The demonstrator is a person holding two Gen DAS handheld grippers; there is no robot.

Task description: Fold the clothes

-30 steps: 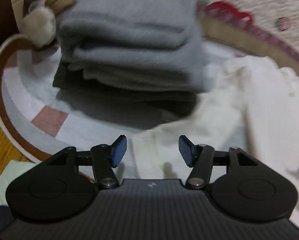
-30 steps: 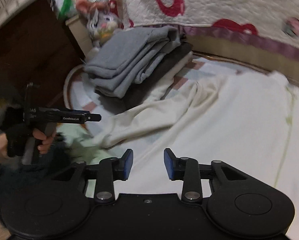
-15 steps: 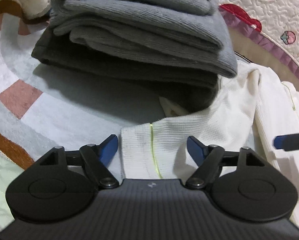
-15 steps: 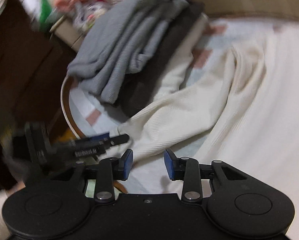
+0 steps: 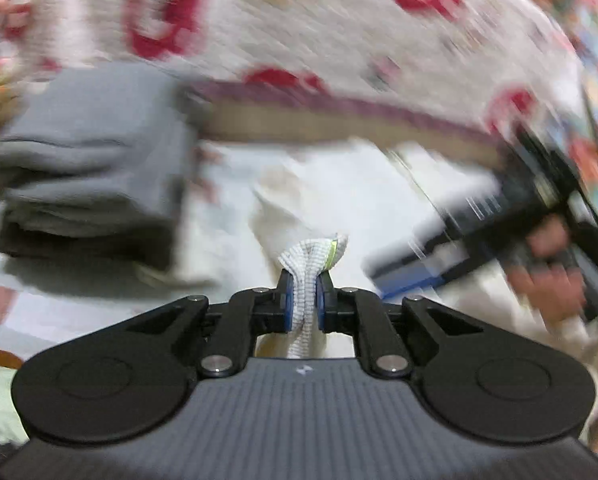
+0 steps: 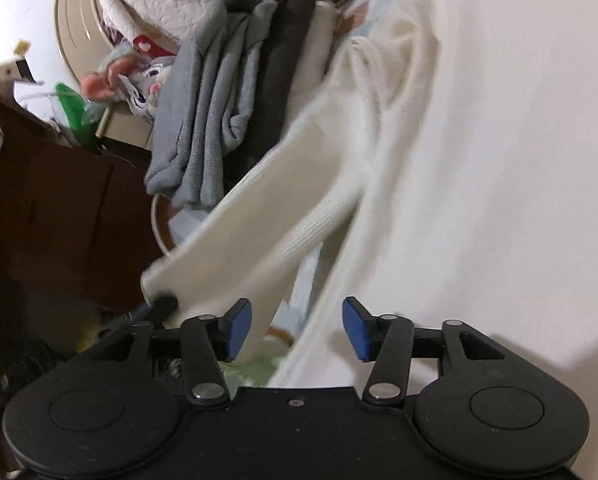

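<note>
left tool [image 5: 302, 307] clenched on the cream garment's cuff [image 5: 313, 256], lifting the sleeve [image 6: 259, 216] clear for folding inward; right tool [image 6: 297, 328] released above the garment's spread body [image 6: 479, 160], beside the folded grey stack [image 6: 215, 100].

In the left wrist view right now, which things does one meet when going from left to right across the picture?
Folded grey clothes → cream sleeve cuff pinched in the left gripper → right gripper → the hand holding it.
</note>
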